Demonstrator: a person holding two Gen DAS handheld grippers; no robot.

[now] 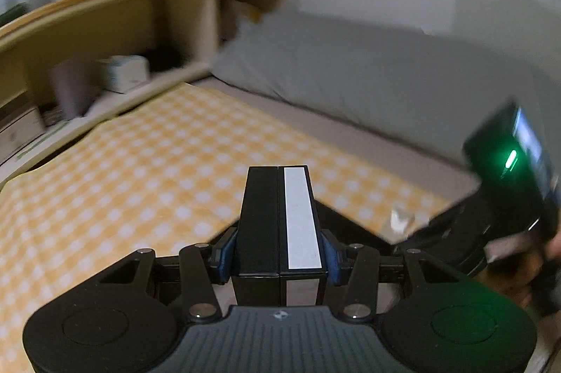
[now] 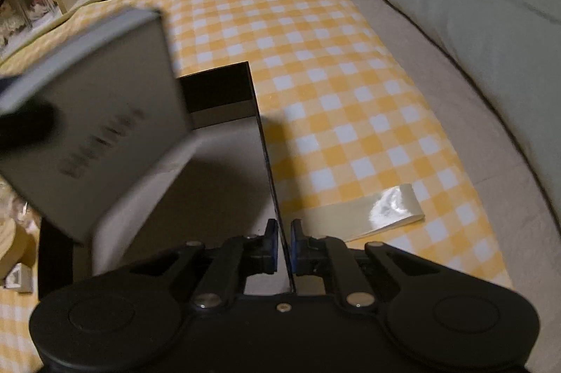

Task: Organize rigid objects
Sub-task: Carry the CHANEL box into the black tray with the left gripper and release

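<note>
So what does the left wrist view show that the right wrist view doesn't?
Left wrist only: the left claw shut on a black box with a white stripe, and a dark device with a green light at right.

Right wrist only: the right claw shut on a thin black panel, a blurred grey box at left, and a glossy cream strip on the cloth.

Both: the yellow checked cloth, grey pillow and wooden shelf.

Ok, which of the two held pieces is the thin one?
The black panel in the right gripper, seen edge-on; the left gripper clamps a thick white-striped black box.
</note>
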